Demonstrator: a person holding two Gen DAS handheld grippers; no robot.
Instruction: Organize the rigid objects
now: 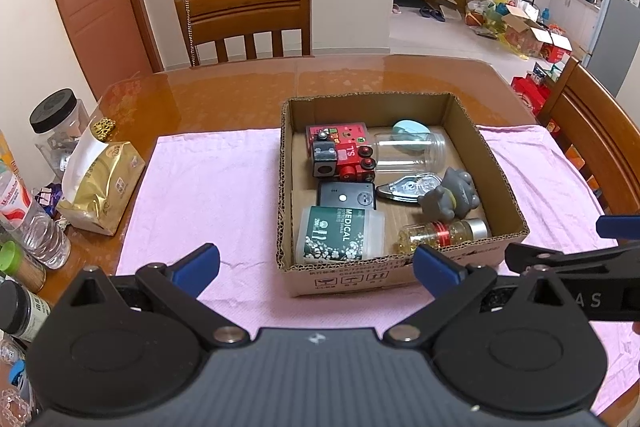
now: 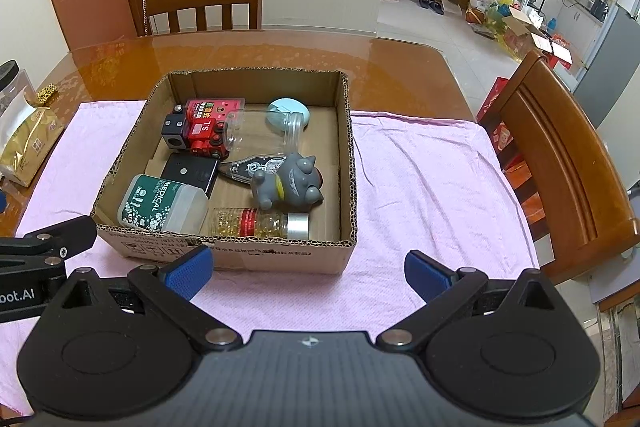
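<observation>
An open cardboard box [image 1: 504, 187] [image 2: 348, 163] stands on a pink cloth [image 1: 200, 195] [image 2: 432, 195]. Inside lie a red toy train [image 1: 344, 159] [image 2: 196, 137], a clear jar [image 1: 412, 151] [image 2: 264, 129], a black device [image 1: 346, 197] [image 2: 190, 171], a green MEDICAL container [image 1: 340, 235] [image 2: 160, 205], a correction tape [image 1: 412, 187] [image 2: 256, 167], a grey cat figure [image 1: 452, 195] [image 2: 290, 185] and a capsule bottle [image 1: 444, 233] [image 2: 260, 221]. My left gripper [image 1: 316, 263] is open and empty before the box's near wall. My right gripper [image 2: 308, 269] is open and empty, near the box's front right.
A gold bag [image 1: 100, 183], a black-lidded jar [image 1: 56, 123] and bottles [image 1: 32, 219] crowd the table's left edge. Wooden chairs stand at the far side [image 1: 248, 19] and at the right [image 2: 560, 163]. The right gripper's arm [image 1: 576, 259] shows in the left wrist view.
</observation>
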